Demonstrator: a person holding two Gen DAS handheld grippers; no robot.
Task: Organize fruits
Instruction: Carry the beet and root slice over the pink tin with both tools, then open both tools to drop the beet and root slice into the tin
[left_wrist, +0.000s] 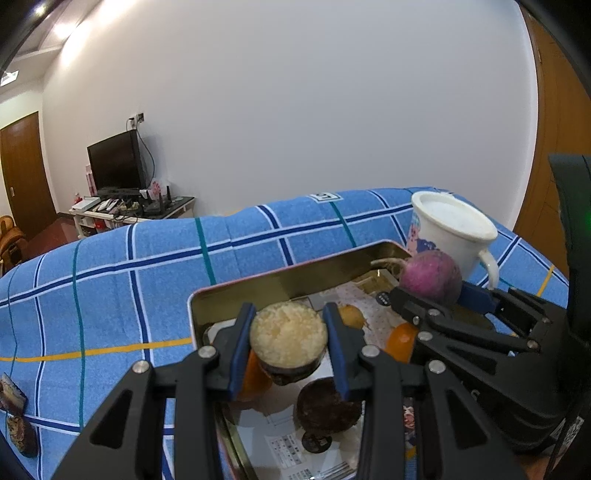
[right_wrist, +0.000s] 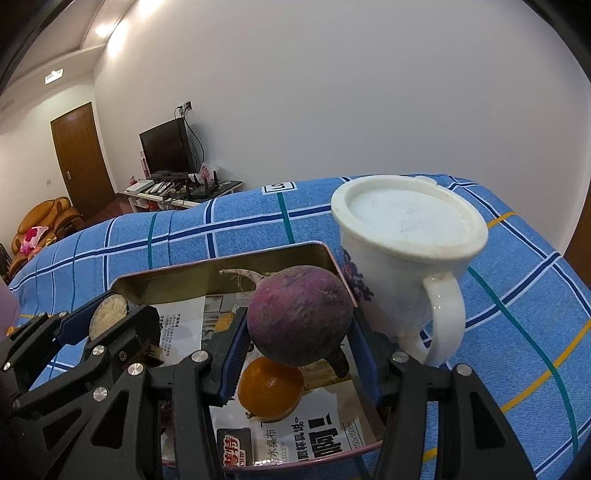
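Note:
My left gripper (left_wrist: 290, 332) is shut on a cut root piece (left_wrist: 288, 339) with brown skin and a pale grainy face, held just above a gold metal tray (left_wrist: 258, 284). My right gripper (right_wrist: 299, 325) is shut on a purple radish (right_wrist: 299, 314), its pale root pointing away, over the tray's (right_wrist: 221, 262) far right corner. In the tray lie an orange (right_wrist: 271, 387), a second orange (left_wrist: 253, 376) half hidden behind my left finger, another brown root piece (left_wrist: 327, 406) and a small yellowish item (left_wrist: 351, 315). The left gripper (right_wrist: 109, 319) also shows at left in the right wrist view.
A white lidded mug (right_wrist: 406, 258) stands just right of the tray on the blue checked cloth (left_wrist: 110, 295). Two dark patterned objects (left_wrist: 16, 417) lie at the cloth's left edge. Printed paper lines the tray. A TV stand (left_wrist: 122, 206) sits far back.

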